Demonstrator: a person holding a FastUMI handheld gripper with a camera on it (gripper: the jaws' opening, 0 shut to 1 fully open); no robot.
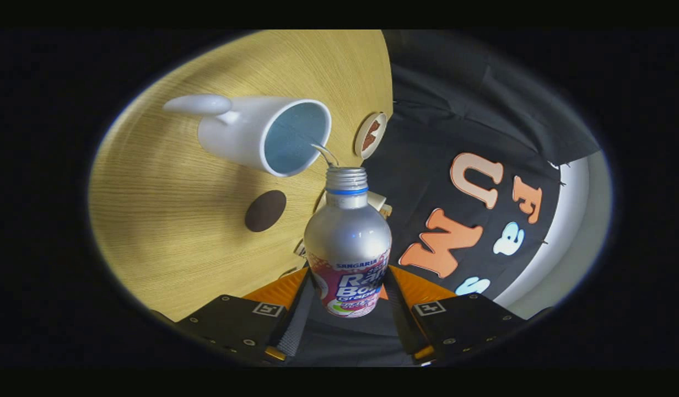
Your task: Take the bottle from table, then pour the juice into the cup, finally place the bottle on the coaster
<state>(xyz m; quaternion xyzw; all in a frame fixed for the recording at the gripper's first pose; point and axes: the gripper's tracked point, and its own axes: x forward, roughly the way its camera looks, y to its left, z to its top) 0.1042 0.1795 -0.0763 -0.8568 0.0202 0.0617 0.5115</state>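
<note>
On the light wood-grain surface, the white ceramic cup with a curved handle and pale blue inside stands toward the left, its open mouth facing the bottle's neck. Nearer the fingers, a dark brown round coaster lies flat on the surface, apart from the cup and just left of the bottle. A thin clear stream of juice arcs from the bottle's open mouth over the cup's rim and into it. The silver metal bottle with a threaded neck, a blue ring and a printed pink and blue label is tipped toward the cup, its lower body held between the two fingers. The gripper has its jaws closed narrow on the bottle, one finger pressing each side of the label. Beyond the bottle's neck, near the surface's far edge, sits a small round wooden disc with a reddish-brown centre. A small pale object shows just behind the bottle's shoulder, too hidden to identify.
</note>
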